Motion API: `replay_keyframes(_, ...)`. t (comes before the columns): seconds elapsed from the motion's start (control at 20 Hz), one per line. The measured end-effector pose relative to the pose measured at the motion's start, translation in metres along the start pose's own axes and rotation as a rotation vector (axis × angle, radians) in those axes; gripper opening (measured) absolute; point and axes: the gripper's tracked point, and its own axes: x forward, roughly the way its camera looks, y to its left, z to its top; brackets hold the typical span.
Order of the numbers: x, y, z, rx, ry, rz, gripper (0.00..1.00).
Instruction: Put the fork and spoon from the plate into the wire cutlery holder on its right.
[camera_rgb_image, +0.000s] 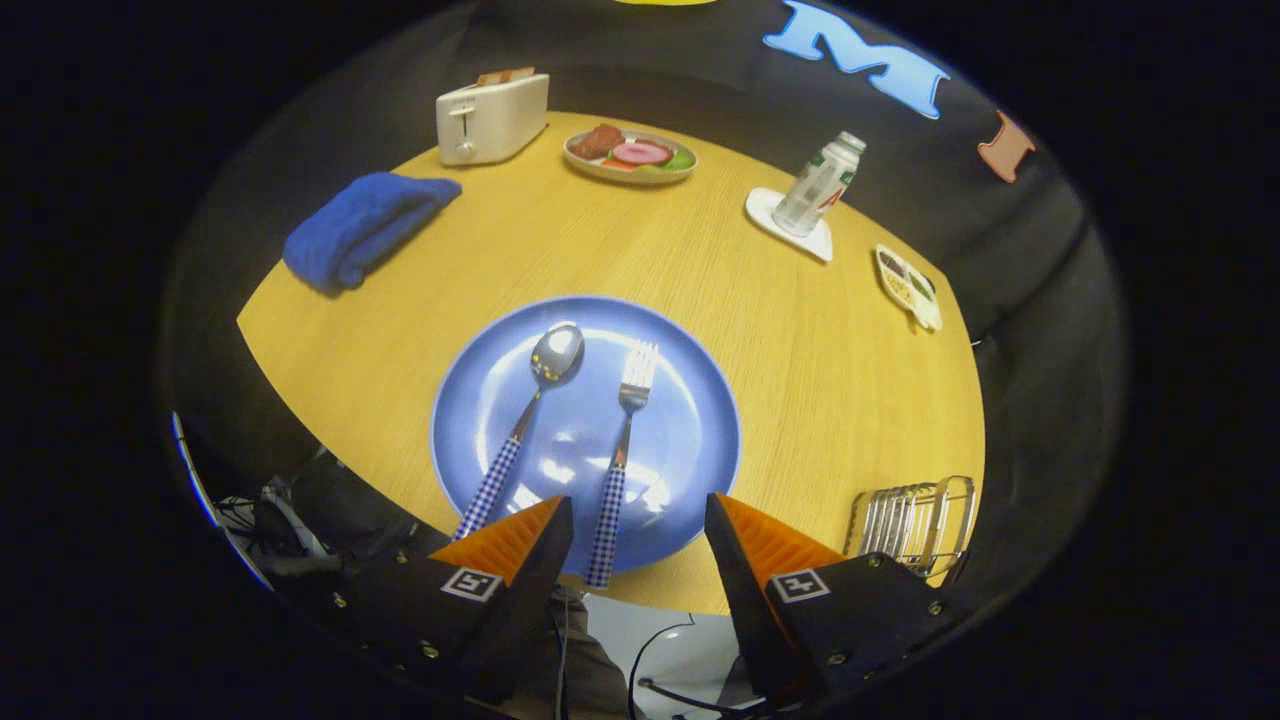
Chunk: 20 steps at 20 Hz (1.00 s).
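Hovering with its fingers spread apart and empty, the hand-held gripper (640, 520) sits above the near rim of the blue plate (700, 420) on the bench (800, 330). Between the fingers lies the fork (620, 450), handle end nearest, with the spoon (525, 420) just to its left. To the right of the plate, beside the right finger, stands the wire cutlery holder (915, 522).

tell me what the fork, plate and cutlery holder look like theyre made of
Fork, lying between the open fingers: shiny metal head with glints; checked handle, perhaps plastic.
Plate: glossy blue, bright reflections suggest glazed ceramic or plastic.
Cutlery holder: thin bright metal wire, likely chromed.
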Motion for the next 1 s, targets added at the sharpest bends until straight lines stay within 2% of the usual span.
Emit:
replay_keyframes(0.05,0.004,0.002,-0.001,0.001,0.006,0.004,0.83)
replay_keyframes(0.15,0.014,0.008,-0.003,0.008,0.032,0.02,0.71)
replay_keyframes(0.2,0.019,0.009,-0.002,0.0,0.052,0.027,0.62)
replay_keyframes(0.25,0.022,0.012,-0.006,-0.001,0.08,0.034,0.58)
replay_keyframes(0.3,0.027,0.015,-0.01,-0.006,0.114,0.055,0.47)
replay_keyframes(0.35,0.03,0.017,-0.015,0.0,0.15,0.063,0.45)
replay_keyframes(0.4,0.037,0.021,-0.019,0.009,0.179,0.082,0.27)
replay_keyframes(0.5,0.047,0.025,-0.023,0.009,0.209,0.111,0.31)
replay_keyframes(0.55,0.038,0.022,-0.018,0.004,0.218,0.12,0.11)
replay_keyframes(0.75,0.033,0.015,-0.015,-0.027,0.235,0.134,0.1)
replay_keyframes(1.0,0.003,-0.001,-0.007,-0.065,0.215,0.137,0.1)
